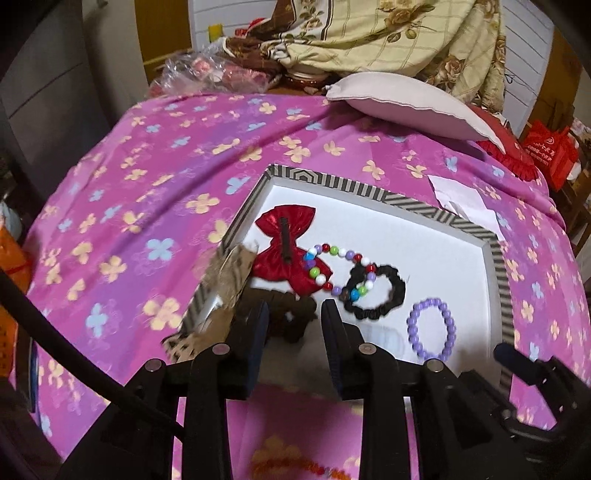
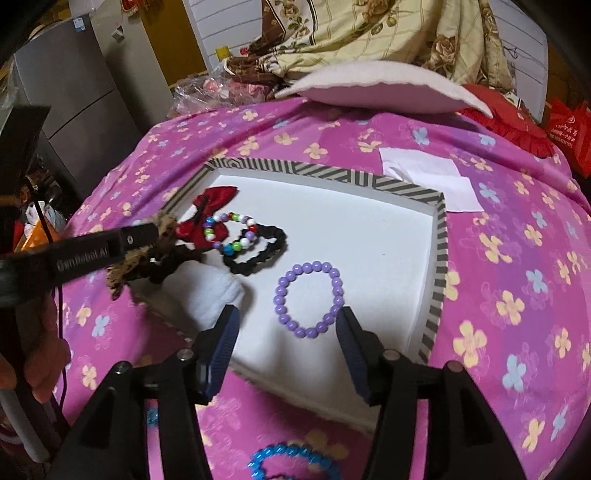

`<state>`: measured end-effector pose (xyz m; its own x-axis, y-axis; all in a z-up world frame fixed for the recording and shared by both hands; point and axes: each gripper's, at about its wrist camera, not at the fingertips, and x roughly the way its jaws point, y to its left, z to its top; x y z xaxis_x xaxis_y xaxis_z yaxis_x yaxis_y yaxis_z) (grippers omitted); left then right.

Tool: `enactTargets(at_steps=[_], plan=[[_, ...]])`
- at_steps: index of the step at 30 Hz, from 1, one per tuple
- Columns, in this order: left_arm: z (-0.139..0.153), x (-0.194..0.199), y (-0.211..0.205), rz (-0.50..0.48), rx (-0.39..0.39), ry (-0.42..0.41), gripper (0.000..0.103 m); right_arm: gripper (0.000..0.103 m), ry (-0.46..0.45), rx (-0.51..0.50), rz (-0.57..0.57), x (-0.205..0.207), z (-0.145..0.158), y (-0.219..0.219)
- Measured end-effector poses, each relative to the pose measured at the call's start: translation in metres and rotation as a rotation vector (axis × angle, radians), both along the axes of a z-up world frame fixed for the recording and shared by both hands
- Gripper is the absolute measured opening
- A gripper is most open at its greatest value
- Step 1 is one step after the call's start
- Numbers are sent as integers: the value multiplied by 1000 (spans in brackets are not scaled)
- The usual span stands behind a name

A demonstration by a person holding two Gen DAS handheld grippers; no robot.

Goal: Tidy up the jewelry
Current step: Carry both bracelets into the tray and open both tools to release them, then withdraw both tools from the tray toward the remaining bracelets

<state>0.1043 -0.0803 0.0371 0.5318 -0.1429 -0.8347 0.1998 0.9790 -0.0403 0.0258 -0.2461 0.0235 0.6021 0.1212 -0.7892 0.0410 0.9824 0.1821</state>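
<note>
A white box lid with a striped rim [image 1: 406,205] [image 2: 332,171] lies on the pink flowered bedspread. In it lie a red bow [image 1: 284,240] [image 2: 218,197], a multicoloured bead bracelet [image 1: 334,251] [image 2: 231,218], a black scrunchie [image 1: 395,295] [image 2: 266,258] and a purple bead bracelet [image 1: 430,328] [image 2: 308,299]. My left gripper [image 1: 294,308] [image 2: 159,236] is open at the lid's left edge, over a brown leopard-print hair tie [image 1: 295,317] [image 2: 147,258] that hangs over the rim. My right gripper [image 2: 288,317] is open, just above the purple bracelet. A blue bead bracelet [image 2: 291,461] lies on the bedspread below it.
A white paper sheet [image 1: 461,199] [image 2: 432,177] lies beyond the lid's far right corner. A pale pink pillow [image 1: 413,107] [image 2: 380,88], a floral quilt [image 1: 388,33] and red bags [image 1: 550,151] sit at the back. An orange bead item [image 1: 295,465] lies near the front.
</note>
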Motion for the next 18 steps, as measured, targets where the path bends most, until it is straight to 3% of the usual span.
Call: enactTargets(at_steps=[6, 18], plan=[[5, -34, 13, 2, 1, -36, 51, 64, -25, 21, -7, -26, 11, 12], [11, -92, 27, 9, 1, -86, 51, 66, -36, 33, -28, -68, 18, 25]])
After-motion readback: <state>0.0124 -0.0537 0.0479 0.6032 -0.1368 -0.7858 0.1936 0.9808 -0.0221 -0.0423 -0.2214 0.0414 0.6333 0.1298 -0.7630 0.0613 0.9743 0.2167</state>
